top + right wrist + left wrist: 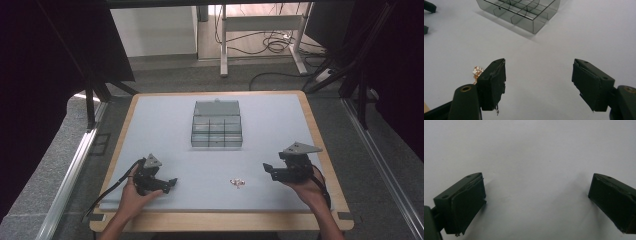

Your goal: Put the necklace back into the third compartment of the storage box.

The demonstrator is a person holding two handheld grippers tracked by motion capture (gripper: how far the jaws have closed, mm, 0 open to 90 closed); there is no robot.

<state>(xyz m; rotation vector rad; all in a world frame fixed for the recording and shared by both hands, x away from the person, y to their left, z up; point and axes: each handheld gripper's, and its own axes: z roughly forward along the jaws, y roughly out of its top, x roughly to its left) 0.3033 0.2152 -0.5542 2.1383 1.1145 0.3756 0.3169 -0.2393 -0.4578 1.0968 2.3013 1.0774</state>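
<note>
High view: the bench (150,120) has a pale grey top with a wood edge, and it stands on grey carpet, with dark curtains at both sides. A clear box (217,124), split into small compartments, sits toward the far middle of the bench with its lid standing open behind it. In the right gripper view the box (524,12) lies ahead, its compartments looking bare as far as can be seen.

The left gripper (172,183) is held at the near left of the bench, pointing toward the middle. The left gripper view shows its fingers (464,202) wide apart over bare bench top, holding nothing.

The right gripper (267,170) is held at the near right, pointing left. Its fingers (492,83) are also wide and hold nothing.

A small cluster of bits (237,183), pale and orange-brown, lies on the near bench between the two grippers, nearer the right one. In the right gripper view the bits (477,71) sit just beside the left finger, outside the gap; what they are is too small to tell.
</note>
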